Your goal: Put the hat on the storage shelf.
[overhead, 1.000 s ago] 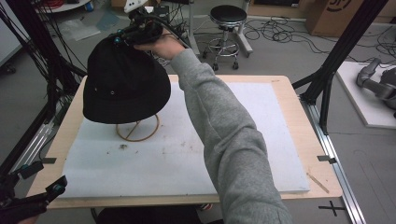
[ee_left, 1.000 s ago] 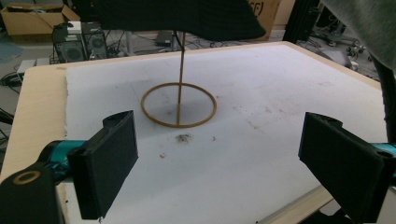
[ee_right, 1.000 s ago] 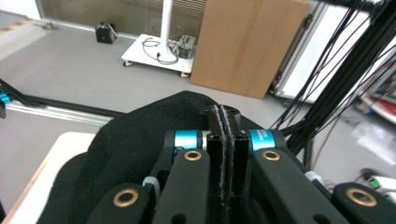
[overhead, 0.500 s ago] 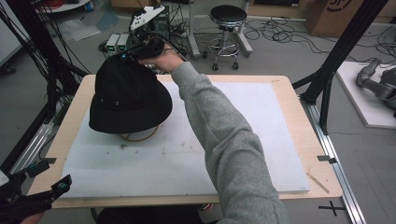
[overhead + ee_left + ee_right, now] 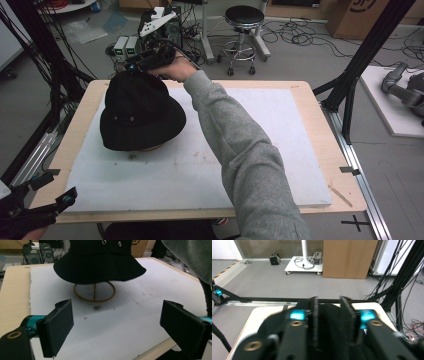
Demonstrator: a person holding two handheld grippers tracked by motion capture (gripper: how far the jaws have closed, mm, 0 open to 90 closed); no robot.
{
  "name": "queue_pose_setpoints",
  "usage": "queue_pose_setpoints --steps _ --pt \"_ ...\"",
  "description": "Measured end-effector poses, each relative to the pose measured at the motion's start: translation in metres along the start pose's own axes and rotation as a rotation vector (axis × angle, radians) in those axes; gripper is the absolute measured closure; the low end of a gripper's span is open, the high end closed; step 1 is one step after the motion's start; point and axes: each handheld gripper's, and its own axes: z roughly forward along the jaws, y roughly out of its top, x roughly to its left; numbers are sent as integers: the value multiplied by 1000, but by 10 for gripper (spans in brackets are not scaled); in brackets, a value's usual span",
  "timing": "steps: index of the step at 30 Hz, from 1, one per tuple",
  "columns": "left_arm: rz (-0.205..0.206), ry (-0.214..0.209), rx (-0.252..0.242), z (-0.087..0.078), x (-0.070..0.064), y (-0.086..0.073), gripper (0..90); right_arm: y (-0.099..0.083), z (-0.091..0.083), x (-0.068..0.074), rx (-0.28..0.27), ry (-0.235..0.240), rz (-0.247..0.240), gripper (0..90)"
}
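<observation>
Two jaws of the right gripper (image 5: 134, 65) pinch the black hat's (image 5: 140, 112) crown to seat it on the wire stand (image 5: 94, 292), while the left gripper (image 5: 117, 332), near the hat, waits open.

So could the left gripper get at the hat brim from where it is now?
Probably yes. The left gripper is open and faces the hat across bare white mat; nothing lies between, though the sleeve hangs nearby.
</observation>
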Motion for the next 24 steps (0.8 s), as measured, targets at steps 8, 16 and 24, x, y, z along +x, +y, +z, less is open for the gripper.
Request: queue_pose_setpoints --steps 8,16,24 --pt "4 -5 5 3 -1 0 119 -4 -8 7 50 -17 43 222" --pt "14 -17 1 8 -3 4 119 -10 -37 19 38 -50 93 100" --pt "26 -33 -9 17 -4 12 119 -24 -76 36 21 -101 98 100"
